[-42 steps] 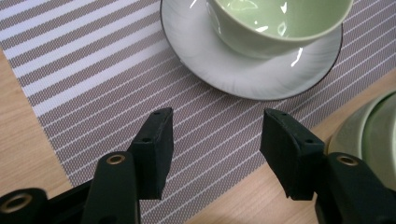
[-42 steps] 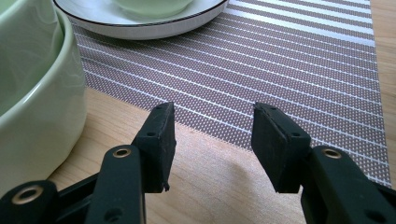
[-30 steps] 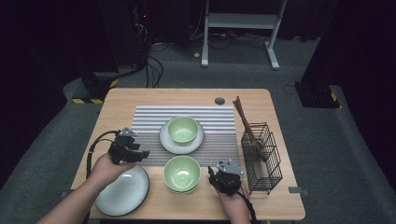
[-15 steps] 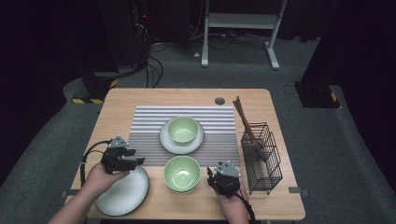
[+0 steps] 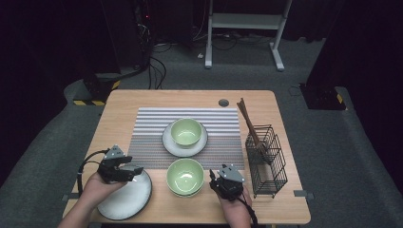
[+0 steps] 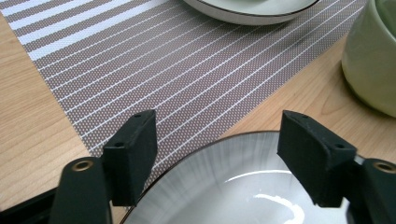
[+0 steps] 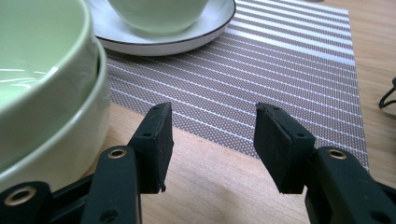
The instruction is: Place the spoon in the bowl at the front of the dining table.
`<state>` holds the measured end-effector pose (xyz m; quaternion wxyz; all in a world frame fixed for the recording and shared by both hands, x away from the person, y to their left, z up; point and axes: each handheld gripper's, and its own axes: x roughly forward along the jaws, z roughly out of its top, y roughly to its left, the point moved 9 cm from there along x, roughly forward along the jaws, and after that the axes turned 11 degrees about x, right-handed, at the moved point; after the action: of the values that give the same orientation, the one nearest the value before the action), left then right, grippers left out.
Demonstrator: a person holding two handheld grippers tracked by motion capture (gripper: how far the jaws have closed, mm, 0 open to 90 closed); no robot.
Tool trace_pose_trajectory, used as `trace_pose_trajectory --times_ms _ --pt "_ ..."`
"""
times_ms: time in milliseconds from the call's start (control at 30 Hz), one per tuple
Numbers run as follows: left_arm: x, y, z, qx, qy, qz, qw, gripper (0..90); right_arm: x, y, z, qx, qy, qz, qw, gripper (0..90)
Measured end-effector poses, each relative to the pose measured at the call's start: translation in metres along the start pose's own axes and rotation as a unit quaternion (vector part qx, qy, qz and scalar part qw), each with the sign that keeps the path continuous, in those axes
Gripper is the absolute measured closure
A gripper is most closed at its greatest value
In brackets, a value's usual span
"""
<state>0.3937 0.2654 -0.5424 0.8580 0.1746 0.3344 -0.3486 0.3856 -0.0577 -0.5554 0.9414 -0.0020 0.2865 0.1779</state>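
The left gripper hangs over the far rim of a round, glossy grey-white plate with a thin dark edge, at the wooden table's near left corner; its jaws have just been opening and stand wide, pinching nothing. The left gripper view adds the plate's brushed streaks and the woven striped mat. The right gripper, jaws apart and empty, rests beside stacked pale-green bowls

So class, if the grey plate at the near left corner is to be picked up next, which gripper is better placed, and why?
Left. The left gripper hangs over the grey plate, and its jaws, just opened wider, straddle the rim without pressing it. The right gripper waits open beyond the stacked green bowls.
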Motion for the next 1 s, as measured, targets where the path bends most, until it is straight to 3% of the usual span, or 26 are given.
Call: trace_pose_trajectory --times_ms 67,167,333,667,767,1000 --pt "-0.003 0.002 -0.001 -0.003 -0.003 0.001 1.0000 26.3 -0.001 0.002 0.001 -0.004 -0.002 0.000 1.0000 47.0" --pt "-0.006 0.002 -0.003 0.014 0.002 0.000 0.9999 25.9 -0.003 0.004 0.003 -0.008 -0.008 0.001 0.9999 46.8" --pt "-0.007 -0.001 -0.009 0.020 0.006 -0.004 0.9998 25.9 -0.006 0.006 0.007 -0.011 -0.022 -0.002 0.9997 46.5" --pt "-0.015 0.001 -0.017 -0.012 -0.014 -0.014 0.9997 23.5 -0.021 0.012 0.025 -0.019 -0.053 -0.007 0.9984 46.3" --pt "-0.017 0.005 -0.017 -0.009 -0.018 0.000 0.9998 23.0 -0.025 0.014 0.030 -0.024 -0.063 -0.013 0.9977 49.8" --pt "-0.023 0.012 -0.017 -0.031 -0.026 0.007 0.9992 20.5 -0.029 0.018 0.043 -0.015 -0.073 0.000 0.9972 49.6"
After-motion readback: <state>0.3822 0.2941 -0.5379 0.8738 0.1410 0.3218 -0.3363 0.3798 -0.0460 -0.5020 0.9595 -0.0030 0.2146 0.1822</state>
